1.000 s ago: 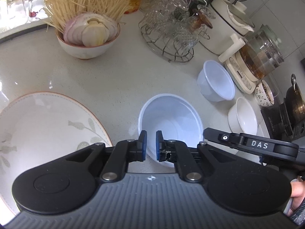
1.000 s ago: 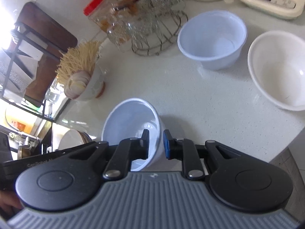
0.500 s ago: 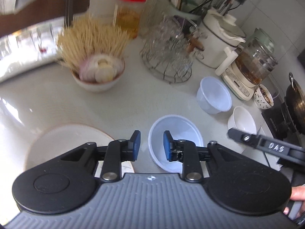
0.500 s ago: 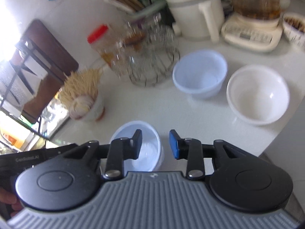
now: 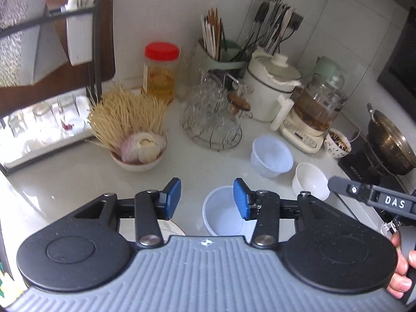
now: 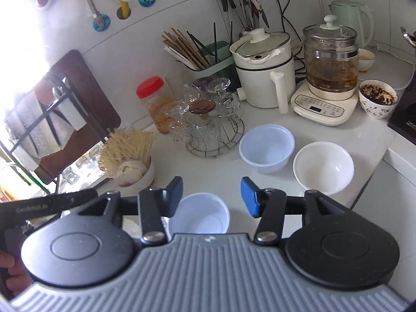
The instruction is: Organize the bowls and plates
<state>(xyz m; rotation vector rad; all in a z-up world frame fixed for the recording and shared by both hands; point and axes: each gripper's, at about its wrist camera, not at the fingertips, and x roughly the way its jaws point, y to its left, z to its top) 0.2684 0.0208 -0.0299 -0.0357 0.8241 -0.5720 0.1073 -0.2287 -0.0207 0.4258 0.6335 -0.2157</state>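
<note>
Both grippers have let go of the translucent white plastic bowl [image 5: 223, 215] and pulled up and back from it; a second ago each pinched its rim, and now the bowl sits alone on the pale speckled countertop [image 5: 65, 182], low between them.

Going left to right in the left wrist view: a cream plate with a thin orange rim [image 5: 171, 227] peeks out under the left gripper [image 5: 206, 199], whose blue-padded jaws are spread wide and hold nothing. Behind it stands a cream ceramic bowl holding dry noodles and onion [image 5: 137, 153], then a wire rack of clear glasses [image 5: 212, 119]. Further right sit a second translucent plastic bowl [image 5: 271, 154] and, just beside it, a glossy white ceramic bowl [image 5: 310, 180].

The right gripper [image 6: 212, 197] is likewise splayed and empty, hovering above the released bowl [image 6: 200, 217], with the second plastic bowl [image 6: 266, 150] and white ceramic bowl [image 6: 323, 167] ahead to its right.

The likely next move is gathering those two bowls. Risks: the thin plastic bowl may flex or skid if one jaw clips its rim; the ceramic bowl lies near the counter edge and could be nudged off; a wide swing could strike the glass rack.
</note>
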